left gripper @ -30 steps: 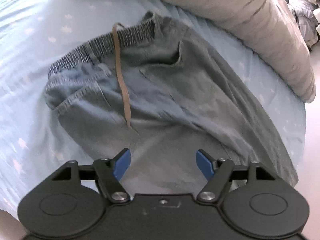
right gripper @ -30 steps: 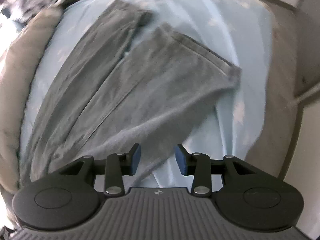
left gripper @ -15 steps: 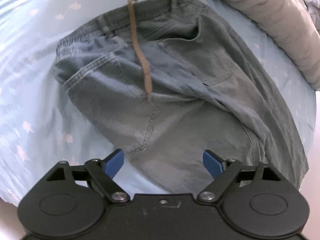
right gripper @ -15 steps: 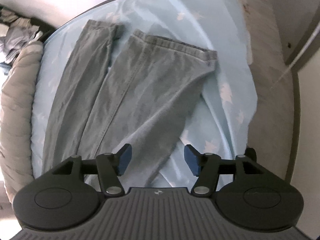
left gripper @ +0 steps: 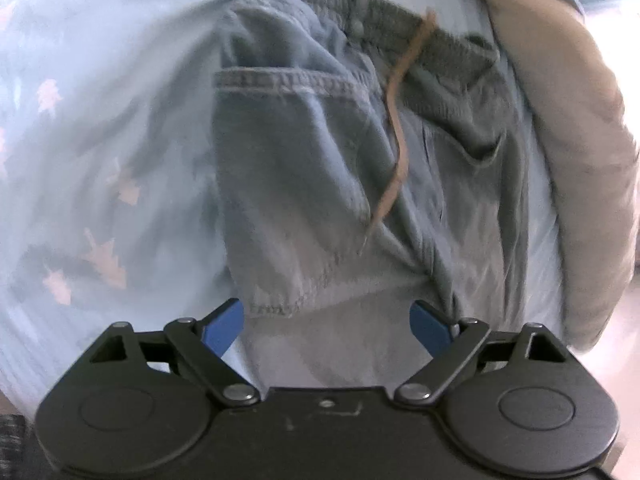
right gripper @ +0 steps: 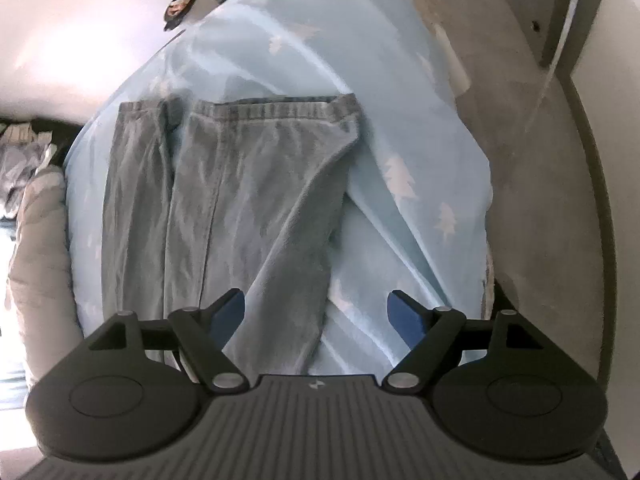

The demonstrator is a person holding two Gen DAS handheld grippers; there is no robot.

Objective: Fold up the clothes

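A pair of grey-blue jeans [left gripper: 304,168] lies on a light blue star-print bed sheet [left gripper: 80,152]. The left wrist view shows the elastic waistband [left gripper: 360,12], a pocket and a brown drawstring [left gripper: 396,140]. My left gripper [left gripper: 326,324] is open and empty, just above the seat of the jeans. The right wrist view shows the two legs [right gripper: 224,208] side by side, hems [right gripper: 272,110] at the far end. My right gripper [right gripper: 316,314] is open and empty over the near leg's edge.
A beige duvet roll [left gripper: 568,128] lies along the right of the jeans, and shows at the left in the right wrist view [right gripper: 36,248]. The bed's edge and grey floor [right gripper: 528,160] are to the right. Crumpled clothes [right gripper: 20,160] lie at far left.
Both grippers opened wider. The left moved along toward the waistband, which now faces it squarely. The right swung so the hems lie straight ahead.
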